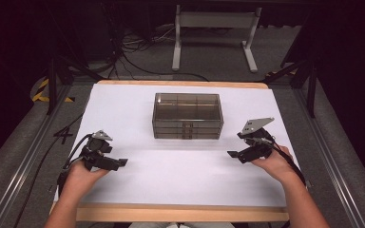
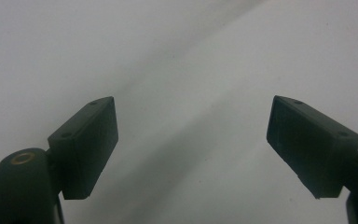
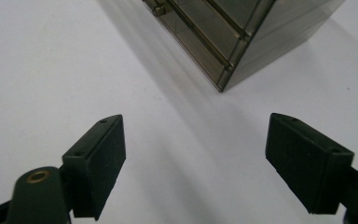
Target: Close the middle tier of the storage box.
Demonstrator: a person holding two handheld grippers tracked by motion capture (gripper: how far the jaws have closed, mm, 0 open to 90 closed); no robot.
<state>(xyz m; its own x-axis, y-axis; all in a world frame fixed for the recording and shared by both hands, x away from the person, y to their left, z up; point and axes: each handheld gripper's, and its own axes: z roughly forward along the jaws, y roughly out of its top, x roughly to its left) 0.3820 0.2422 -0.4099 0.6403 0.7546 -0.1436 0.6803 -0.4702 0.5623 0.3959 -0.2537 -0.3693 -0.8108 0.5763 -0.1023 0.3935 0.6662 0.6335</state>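
Bright white table [image 1: 123,104] amid dark surroundings; soft shadows, gripper views slightly blurred.

One smoky drawer box [image 1: 187,116] sits on the bench [image 1: 138,102], with three stacked drawers. Two grippers: the left gripper [image 1: 120,163] and the right gripper [image 1: 233,154].

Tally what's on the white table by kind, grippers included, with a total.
Smoky clear drawer box: 1
Handheld grippers: 2, the left gripper and the right gripper, both open and empty, resting on the white table
Total: 3
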